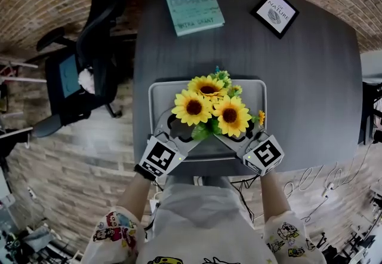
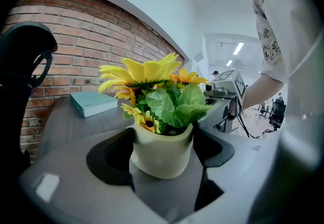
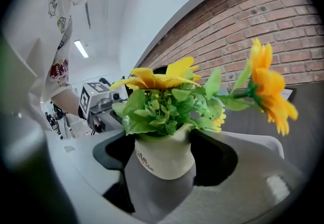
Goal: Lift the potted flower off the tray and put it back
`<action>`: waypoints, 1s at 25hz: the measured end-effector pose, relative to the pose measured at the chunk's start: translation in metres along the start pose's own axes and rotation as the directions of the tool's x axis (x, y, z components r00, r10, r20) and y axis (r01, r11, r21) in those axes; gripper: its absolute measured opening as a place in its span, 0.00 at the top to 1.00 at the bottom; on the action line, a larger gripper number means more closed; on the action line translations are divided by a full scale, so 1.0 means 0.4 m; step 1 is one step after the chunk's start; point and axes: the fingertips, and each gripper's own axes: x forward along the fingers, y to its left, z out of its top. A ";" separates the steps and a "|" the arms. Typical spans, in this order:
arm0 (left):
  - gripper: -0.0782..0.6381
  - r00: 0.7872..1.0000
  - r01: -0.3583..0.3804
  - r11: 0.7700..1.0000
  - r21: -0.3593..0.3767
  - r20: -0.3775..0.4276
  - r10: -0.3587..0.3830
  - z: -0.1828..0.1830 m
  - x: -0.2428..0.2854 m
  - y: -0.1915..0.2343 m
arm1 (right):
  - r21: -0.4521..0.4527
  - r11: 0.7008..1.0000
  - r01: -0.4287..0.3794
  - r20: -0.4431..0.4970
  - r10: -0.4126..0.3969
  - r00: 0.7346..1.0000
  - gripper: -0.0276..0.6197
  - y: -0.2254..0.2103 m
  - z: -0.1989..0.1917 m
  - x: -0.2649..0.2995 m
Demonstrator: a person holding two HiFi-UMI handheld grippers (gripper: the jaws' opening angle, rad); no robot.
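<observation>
Potted flower [image 1: 210,107] sits within the tray [image 1: 156,101], toward its 6 o'clock half. No view settles whether the base is seated or just clear of the tray floor.

Left gripper [image 1: 182,127] comes in from 7 o'clock, right gripper [image 1: 239,128] from 5 o'clock. In each gripper view the jaws stand wide and clamped on the pot, dark pads against its cream sides.

Risks, as judged:
- Letting go before the base is down: the pot drops and rocks. It looks top-heavy, and 1 bloom on a long stem leans out toward 3 o'clock in the right gripper view.
- 1 gripper opening ahead of the other: the remaining grip levers the pot sideways or tips it.
- 2 grips from different angles working against each other: the smooth, tapered pot may twist or slip.
- Pulling back carelessly: the jaws snag leaves and drag the pot toward the 6 o'clock rim.

Count:
- 1 pot, with 3 large sunflower heads and at least 2 small blooms
- 1 tray
- 2 grippers
- 1 table [image 1: 310,89]
- 1 teal book [image 1: 192,5], at 12 o'clock
- 1 framed card [image 1: 274,14], at 1 o'clock
- 1 office chair [image 1: 89,48], at 10 o'clock, off the table
</observation>
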 end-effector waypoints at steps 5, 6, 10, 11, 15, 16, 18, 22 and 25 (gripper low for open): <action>0.35 1.000 -0.006 1.000 0.021 0.004 0.006 -0.005 -0.002 0.000 | -0.004 1.000 0.005 0.004 -0.005 1.000 0.43 0.002 -0.006 0.003; 0.35 1.000 -0.006 1.000 0.028 0.001 0.006 -0.006 -0.002 -0.001 | -0.009 1.000 0.007 0.004 -0.007 1.000 0.43 0.003 -0.007 0.003; 0.35 1.000 -0.008 0.998 0.062 -0.011 0.009 -0.011 0.002 -0.007 | -0.031 0.999 0.018 0.005 -0.018 1.000 0.43 0.004 -0.013 -0.001; 0.35 1.000 -0.009 0.998 0.066 -0.012 0.010 -0.013 0.002 -0.008 | -0.034 0.999 0.020 0.004 -0.020 1.000 0.43 0.005 -0.015 -0.001; 0.35 1.000 -0.017 0.998 0.064 -0.005 0.017 -0.016 0.003 -0.006 | -0.031 0.999 0.023 0.008 -0.023 1.000 0.42 0.003 -0.019 0.002; 0.35 1.000 -0.019 0.998 0.060 -0.003 0.019 -0.016 0.003 -0.005 | -0.029 0.999 0.025 0.009 -0.024 1.000 0.42 0.003 -0.019 0.003; 0.36 1.000 -0.023 0.999 0.049 0.004 0.022 -0.017 0.004 -0.003 | -0.022 0.999 0.030 0.011 -0.029 1.000 0.42 0.001 -0.020 0.004; 0.37 0.999 -0.037 0.999 0.020 0.013 0.037 -0.023 0.003 0.002 | 0.000 0.999 0.036 0.018 -0.036 0.999 0.42 -0.003 -0.024 0.009; 0.37 0.999 -0.048 0.999 0.011 0.016 0.048 -0.022 -0.002 0.000 | 0.002 0.999 0.041 0.009 -0.041 0.999 0.42 -0.003 -0.021 0.008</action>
